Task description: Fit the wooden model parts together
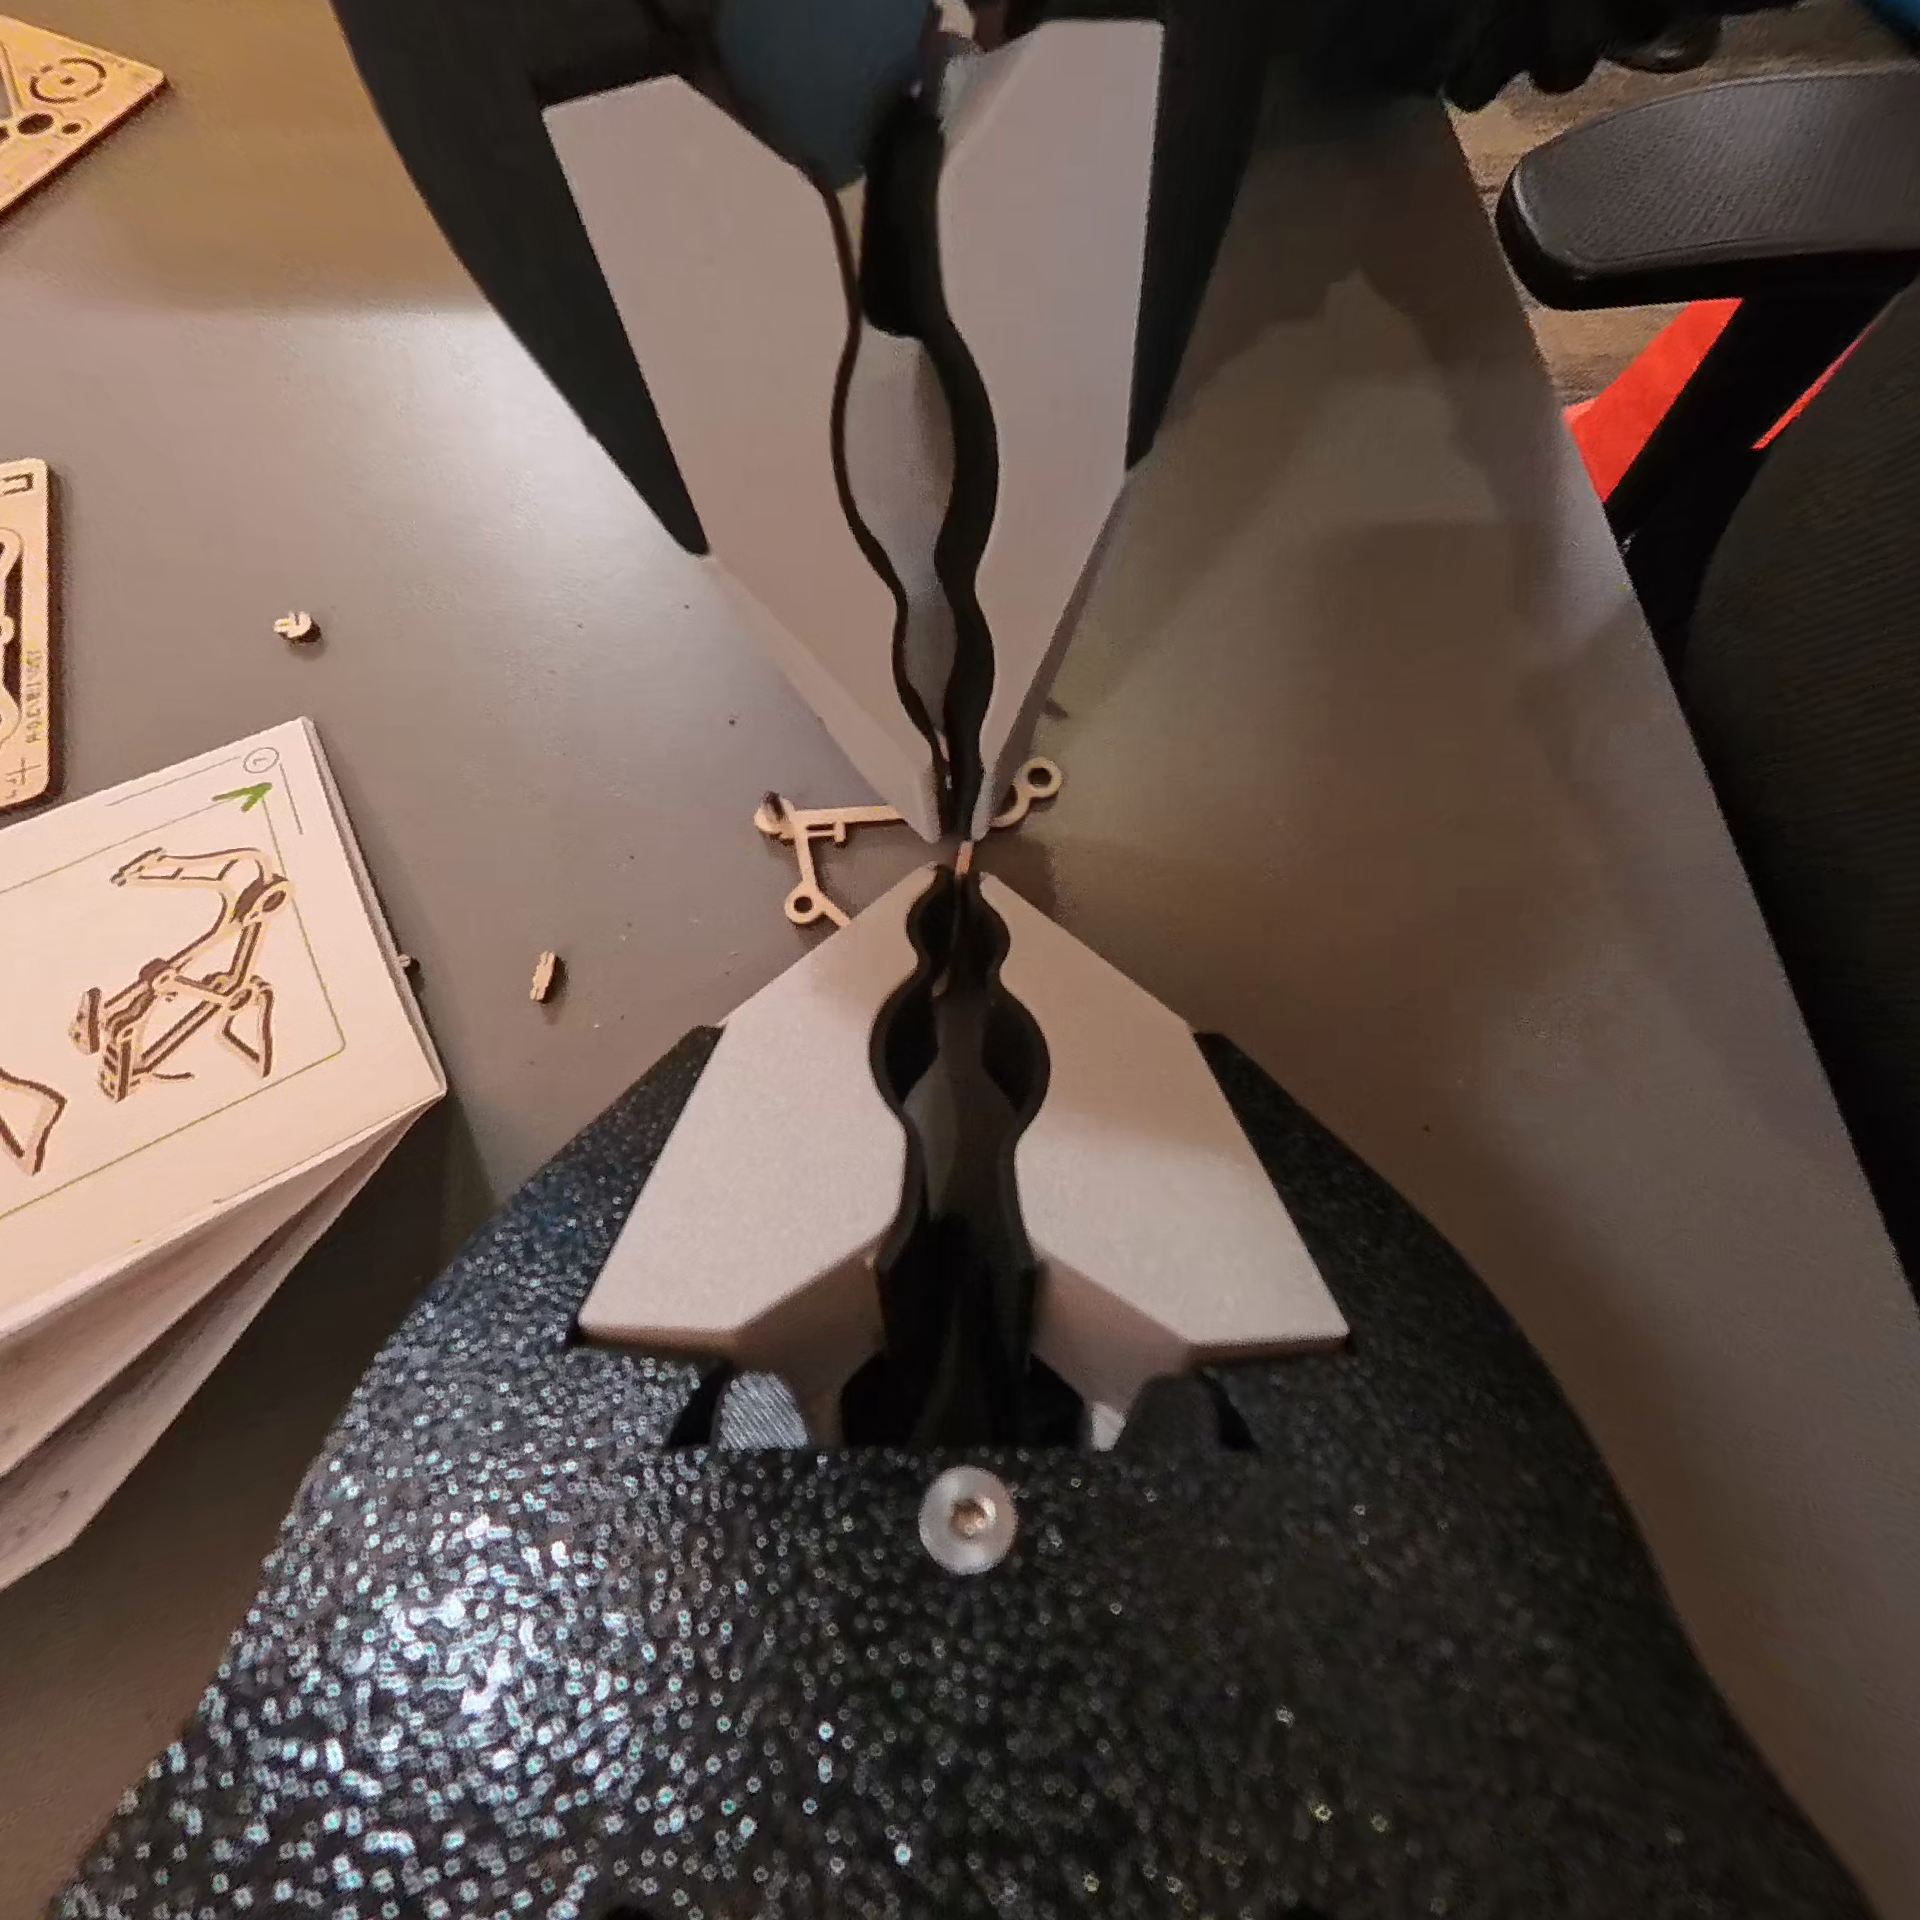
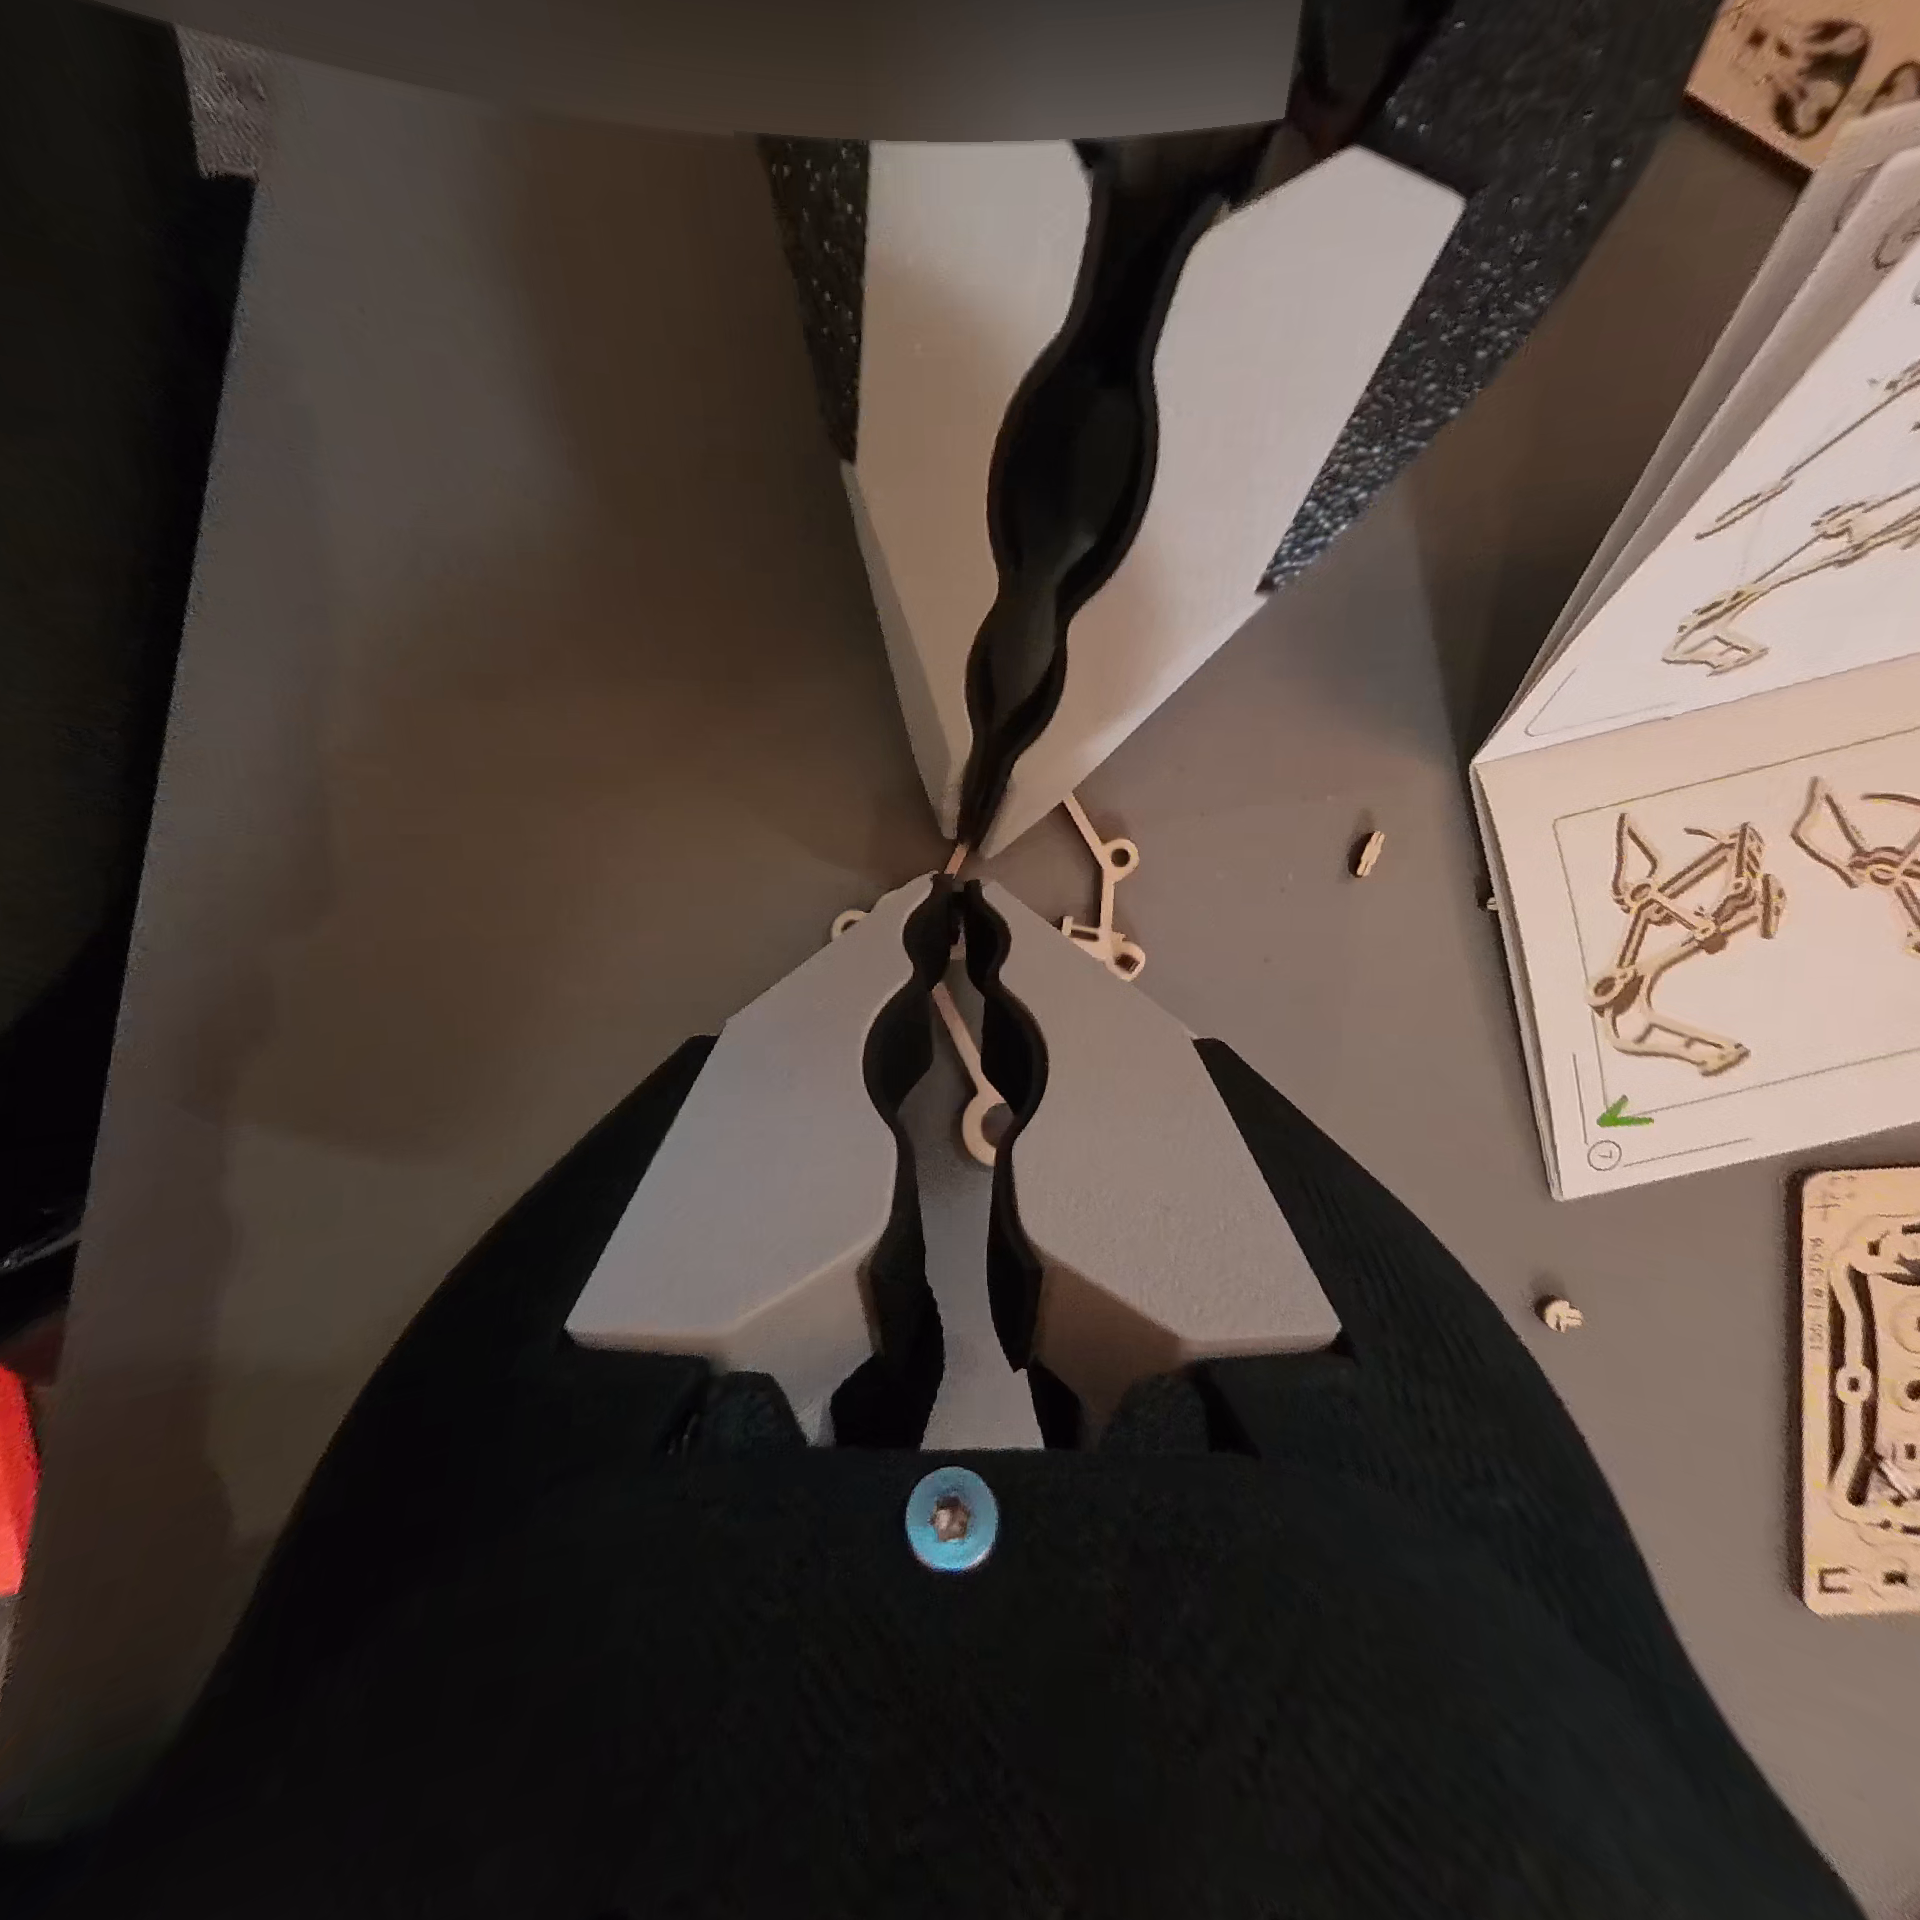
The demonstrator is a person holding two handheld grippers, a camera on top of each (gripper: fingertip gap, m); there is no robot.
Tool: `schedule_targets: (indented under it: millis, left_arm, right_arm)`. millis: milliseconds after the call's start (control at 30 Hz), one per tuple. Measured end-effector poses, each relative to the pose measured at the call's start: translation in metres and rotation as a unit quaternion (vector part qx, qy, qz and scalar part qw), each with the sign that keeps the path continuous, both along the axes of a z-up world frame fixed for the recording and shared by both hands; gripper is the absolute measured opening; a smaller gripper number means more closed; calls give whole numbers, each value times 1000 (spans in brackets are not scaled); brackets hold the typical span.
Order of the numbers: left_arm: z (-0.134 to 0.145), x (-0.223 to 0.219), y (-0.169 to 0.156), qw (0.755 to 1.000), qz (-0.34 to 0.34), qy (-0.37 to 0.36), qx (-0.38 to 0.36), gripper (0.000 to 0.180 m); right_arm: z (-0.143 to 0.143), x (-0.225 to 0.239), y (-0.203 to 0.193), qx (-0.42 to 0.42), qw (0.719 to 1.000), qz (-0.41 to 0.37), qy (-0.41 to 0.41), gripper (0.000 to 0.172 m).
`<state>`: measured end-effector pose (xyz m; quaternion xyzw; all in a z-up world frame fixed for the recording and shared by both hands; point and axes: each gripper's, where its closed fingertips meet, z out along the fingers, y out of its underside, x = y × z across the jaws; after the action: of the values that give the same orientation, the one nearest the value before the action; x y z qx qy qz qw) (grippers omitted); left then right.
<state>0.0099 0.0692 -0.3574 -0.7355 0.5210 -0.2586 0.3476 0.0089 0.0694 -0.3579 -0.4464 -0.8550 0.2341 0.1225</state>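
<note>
My left gripper (image 1: 951, 883) and right gripper (image 2: 948, 920) meet tip to tip just above the grey table (image 1: 416, 416), both shut. A short bare bit of pale wood (image 1: 964, 854) bridges the two sets of fingertips; it also shows in the right wrist view (image 2: 956, 858). In the right wrist view a thin wooden rod with a ring end (image 2: 971, 1070) runs back from my right pads. I cannot tell whether both grippers pinch one piece or two joined ones. An angled wooden part with ring ends (image 1: 821, 862) lies on the table under the tips and shows in the right wrist view (image 2: 1107, 904).
An open instruction booklet (image 1: 156, 987) lies left of the tips, on the right in the right wrist view (image 2: 1704, 935). Punched wooden sheets (image 1: 62, 114) (image 2: 1860, 1392) and small wooden bits (image 1: 544, 977) (image 2: 1369, 852) lie about. A black chair (image 1: 1714, 208) stands past the table edge. My two grippers' fingertips are within a few centimetres of each other.
</note>
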Motion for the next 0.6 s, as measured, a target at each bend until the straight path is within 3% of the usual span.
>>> schedule_targets:
  millis: [367,600]
  left_arm:
    - [1,0,1,1000,2,-4,0,0]
    - [1,0,1,1000,3,-4,0,0]
  right_arm:
    - [6,0,4,-102,990,-67,70,0]
    - [6,3,4,-106,984,-87,110,0]
